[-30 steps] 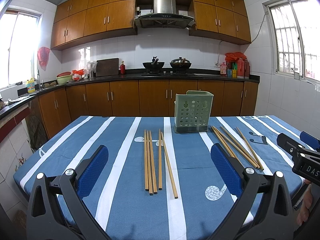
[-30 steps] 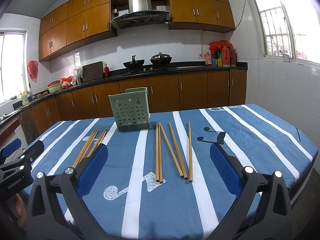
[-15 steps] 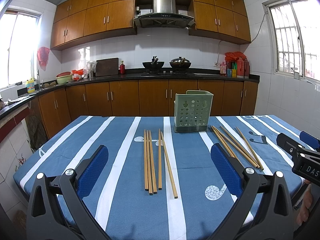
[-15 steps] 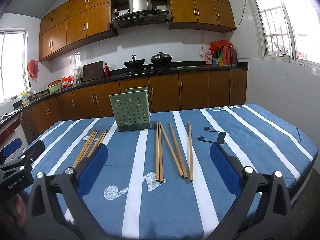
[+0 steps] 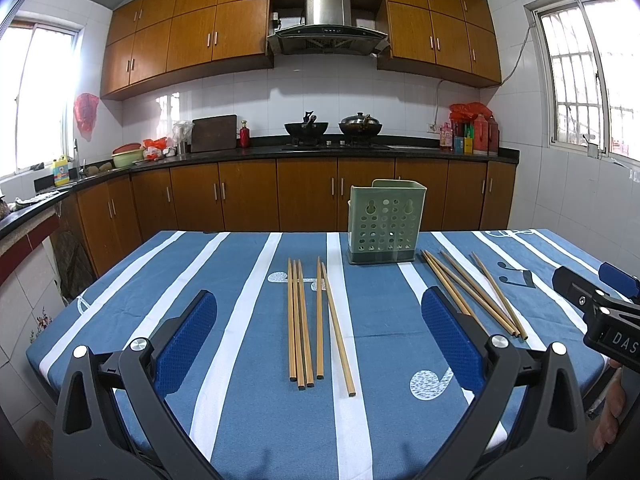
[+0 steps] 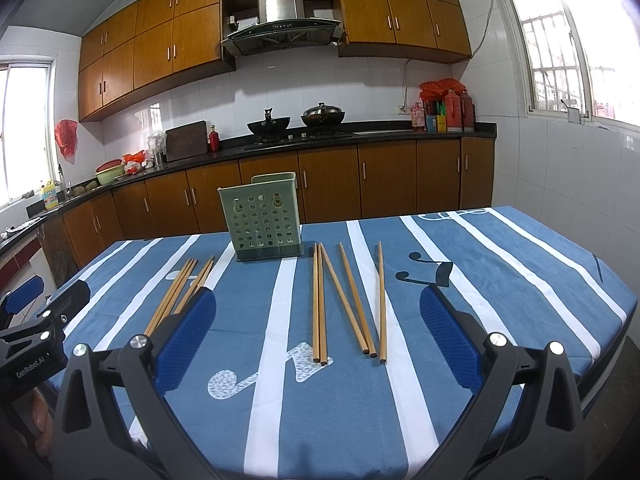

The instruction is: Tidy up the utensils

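Note:
A green perforated utensil holder (image 5: 386,222) stands upright at the far side of the blue striped table; it also shows in the right wrist view (image 6: 264,218). Two groups of wooden chopsticks lie flat on the cloth. The left group (image 5: 306,322) lies in front of my left gripper (image 5: 320,320), which is open and empty above the table's near edge. The right group (image 6: 346,302) lies in front of my right gripper (image 6: 316,318), also open and empty. Each group shows in the other view, the right group (image 5: 474,292) and the left group (image 6: 178,290).
The tablecloth (image 5: 248,312) covers the whole table; its near edge is under the grippers. The other gripper shows at each view's edge, the right one (image 5: 600,312) and the left one (image 6: 32,336). Kitchen counters (image 5: 320,152) with woks stand behind.

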Available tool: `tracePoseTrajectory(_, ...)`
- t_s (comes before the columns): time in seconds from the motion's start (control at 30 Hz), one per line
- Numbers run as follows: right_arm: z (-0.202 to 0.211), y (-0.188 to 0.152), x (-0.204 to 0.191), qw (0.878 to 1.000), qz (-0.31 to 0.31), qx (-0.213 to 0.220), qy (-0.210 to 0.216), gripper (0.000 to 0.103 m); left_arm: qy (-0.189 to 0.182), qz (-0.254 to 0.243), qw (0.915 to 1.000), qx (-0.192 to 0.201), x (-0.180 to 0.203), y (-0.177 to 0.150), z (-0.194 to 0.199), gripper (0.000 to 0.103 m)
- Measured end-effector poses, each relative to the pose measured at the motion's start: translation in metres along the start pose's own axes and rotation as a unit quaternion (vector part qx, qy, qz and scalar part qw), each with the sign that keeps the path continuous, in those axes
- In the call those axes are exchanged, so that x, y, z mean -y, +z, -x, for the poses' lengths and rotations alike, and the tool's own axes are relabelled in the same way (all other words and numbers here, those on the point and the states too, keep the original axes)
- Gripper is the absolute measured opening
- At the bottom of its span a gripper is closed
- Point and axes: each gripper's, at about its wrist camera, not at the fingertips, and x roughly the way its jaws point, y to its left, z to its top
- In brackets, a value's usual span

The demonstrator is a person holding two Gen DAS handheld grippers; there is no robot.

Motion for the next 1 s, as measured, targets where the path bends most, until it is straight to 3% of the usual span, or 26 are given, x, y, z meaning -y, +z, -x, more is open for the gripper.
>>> tracePoseTrajectory(0.57, -0.005, 0.002, 0.002, 1.0, -0.005, -0.011, -0.002, 0.099, 0.002, 0.002, 1.0, -0.009, -0.001, 0.0, -0.003, 0.101)
tracePoseTrajectory(0.77, -0.025, -0.004, 0.013, 0.999, -0.022, -0.035, -0.014, 0.099, 0.016, 0.003, 0.9994, -0.03, -0.003, -0.008, -0.018, 0.101)
tracePoseTrajectory(1.0, -0.06, 0.004, 0.038, 0.993, -0.053, -0.083, -0.057, 0.099, 0.048, 0.004, 0.9961, -0.074, -0.02, -0.008, -0.044, 0.101)
